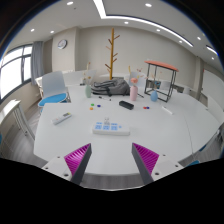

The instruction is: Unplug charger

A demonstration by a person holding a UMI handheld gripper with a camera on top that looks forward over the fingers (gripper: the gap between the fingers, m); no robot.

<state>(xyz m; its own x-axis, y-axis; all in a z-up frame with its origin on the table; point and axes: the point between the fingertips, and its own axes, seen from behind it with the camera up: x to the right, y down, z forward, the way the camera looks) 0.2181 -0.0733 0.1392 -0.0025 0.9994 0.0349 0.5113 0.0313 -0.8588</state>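
Leftmost, windows [12, 68] line the wall, with a blue chair [52, 92] drawn up at the far left side of the white table [150, 135]. On the table near that chair lies a small grey object [62, 118], too small to identify. Nearer the gripper [112, 160], roughly centre, sits a flat pack with blue markings [108, 127]. Beyond it, small coloured items [93, 104] are scattered, and a grey heap [113, 87] rests at the table's far side, below a wooden coat stand [111, 50]. Right of the heap a black block [127, 104] lies flat on the table; whether it is the charger cannot be told, and no cable or socket is resolvable. Further right stands an orange-topped stool [160, 76]. Gripper: jaws wide apart, magenta pads [77, 160] facing inward, nothing between them, held above the near table edge, well short of every item.
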